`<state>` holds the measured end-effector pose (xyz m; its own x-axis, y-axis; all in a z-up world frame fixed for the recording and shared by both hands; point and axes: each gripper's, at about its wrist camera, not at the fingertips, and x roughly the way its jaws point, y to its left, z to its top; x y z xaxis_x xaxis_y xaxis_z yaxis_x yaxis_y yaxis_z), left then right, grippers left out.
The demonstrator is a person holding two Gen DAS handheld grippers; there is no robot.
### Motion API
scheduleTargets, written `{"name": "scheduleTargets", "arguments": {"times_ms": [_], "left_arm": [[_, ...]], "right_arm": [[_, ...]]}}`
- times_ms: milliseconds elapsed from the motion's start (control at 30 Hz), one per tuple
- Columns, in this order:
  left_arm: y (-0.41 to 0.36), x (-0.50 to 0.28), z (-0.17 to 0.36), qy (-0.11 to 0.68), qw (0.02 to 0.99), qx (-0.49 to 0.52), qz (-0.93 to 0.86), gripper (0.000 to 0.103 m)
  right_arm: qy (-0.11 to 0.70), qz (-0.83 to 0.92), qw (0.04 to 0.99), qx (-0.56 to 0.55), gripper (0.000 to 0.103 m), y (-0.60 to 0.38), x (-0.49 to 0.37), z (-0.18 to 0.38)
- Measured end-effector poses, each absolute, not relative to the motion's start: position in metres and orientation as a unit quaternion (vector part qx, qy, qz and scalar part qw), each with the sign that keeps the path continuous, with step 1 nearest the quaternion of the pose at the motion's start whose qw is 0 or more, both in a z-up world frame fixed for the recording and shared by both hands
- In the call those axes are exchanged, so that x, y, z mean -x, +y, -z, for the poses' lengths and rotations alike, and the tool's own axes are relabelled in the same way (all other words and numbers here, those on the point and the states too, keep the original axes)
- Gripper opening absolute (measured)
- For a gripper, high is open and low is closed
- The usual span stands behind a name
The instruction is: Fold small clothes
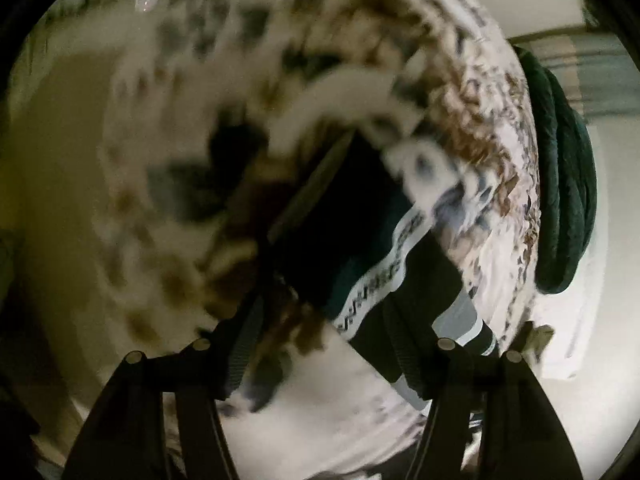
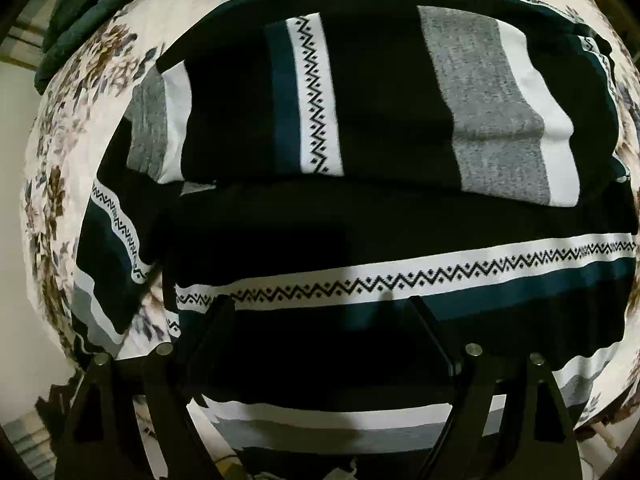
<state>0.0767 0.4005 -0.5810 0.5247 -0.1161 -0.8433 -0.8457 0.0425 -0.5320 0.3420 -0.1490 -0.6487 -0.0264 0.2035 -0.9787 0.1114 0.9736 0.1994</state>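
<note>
A dark striped sweater [image 2: 380, 216] lies spread on a bed covered by a floral sheet [image 2: 52, 152]. It is black with bands of teal, grey and white, and the white bands carry a black zigzag pattern. In the right wrist view a sleeve is folded across its far part, so that the sleeve's stripes run crosswise to the body's.

The right tongs [image 2: 320, 308] point steeply down over the near part of the sweater, jaws wide apart with nothing pinched between them. The left tongs [image 1: 320, 304] are open too, and the blurred left wrist view shows no cloth pressed by either finger; a zigzag-banded edge of the sweater [image 1: 376, 272] lies just beyond them.

A dark green quilted blanket [image 1: 560, 184] lies bunched at the far right edge of the bed.
</note>
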Motion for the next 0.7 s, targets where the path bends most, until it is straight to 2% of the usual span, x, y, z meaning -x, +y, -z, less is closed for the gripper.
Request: {"name": "scheduleTargets", "arguments": {"times_ms": [167,233,267,333,533,700], "left_arm": [[0.397,-0.107,0.606,0.375,0.604,0.632,-0.308,0.060],[0.400,-0.115,0.601,0.377,0.610,0.614,-0.329,0.057],[0.401,-0.117,0.596,0.376,0.616,0.602,-0.341,0.052],[0.402,-0.121,0.587,0.380,0.625,0.577,-0.364,0.006],[0.394,-0.137,0.541,0.385,0.675,0.484,-0.402,0.005],[0.374,-0.158,0.481,0.377,0.735,0.396,-0.400,0.005]], "right_arm": [[0.715,-0.029,0.689,-0.111,0.087,-0.142,-0.345,0.653],[0.713,-0.023,0.693,-0.108,0.087,-0.141,-0.348,0.653],[0.712,-0.022,0.693,-0.109,0.087,-0.141,-0.350,0.654],[0.709,-0.021,0.696,-0.110,0.087,-0.144,-0.351,0.652],[0.697,-0.013,0.705,-0.130,0.087,-0.163,-0.347,0.642],[0.690,-0.021,0.712,-0.131,0.087,-0.184,-0.347,0.639]]}}
